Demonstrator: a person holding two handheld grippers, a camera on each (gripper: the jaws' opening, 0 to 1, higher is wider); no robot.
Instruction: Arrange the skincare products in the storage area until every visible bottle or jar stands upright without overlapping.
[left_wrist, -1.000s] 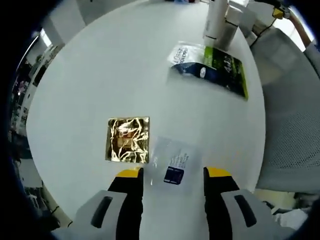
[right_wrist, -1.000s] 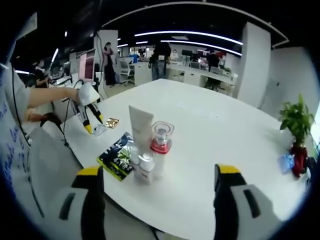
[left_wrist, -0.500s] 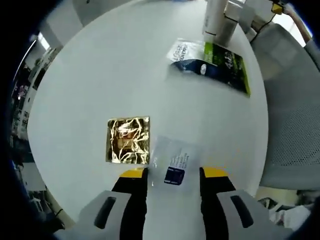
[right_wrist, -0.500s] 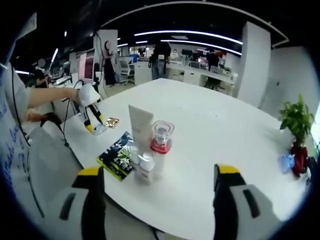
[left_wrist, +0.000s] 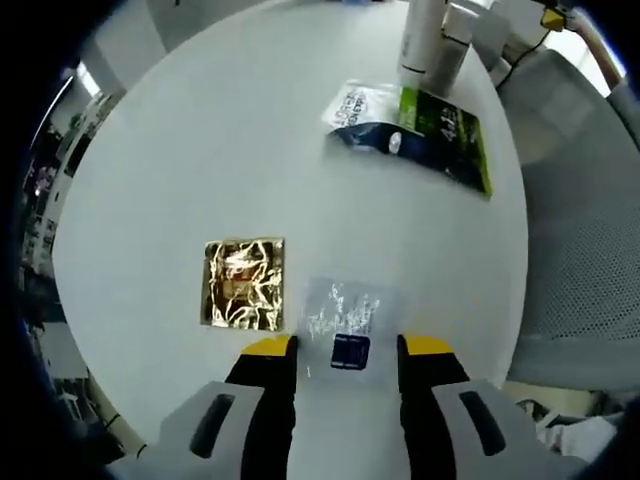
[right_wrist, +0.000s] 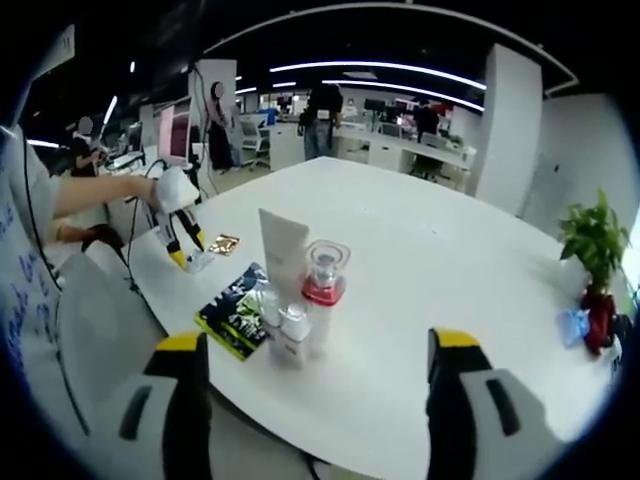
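A clear sachet (left_wrist: 345, 318) is seen flat on the white table (left_wrist: 200, 130) between the parted jaws of the left gripper (left_wrist: 342, 350), beside a gold sachet (left_wrist: 243, 283), while the right gripper (right_wrist: 312, 352) is held wide apart before the upright bottles (right_wrist: 300, 300).

Open office: ceiling light strips (right_wrist: 380, 68), desks (right_wrist: 400, 150), potted plant (right_wrist: 590, 250).

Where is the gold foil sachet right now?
In the left gripper view, the gold foil sachet lies flat on the white table, beside the clear sachet, just ahead of the left gripper.
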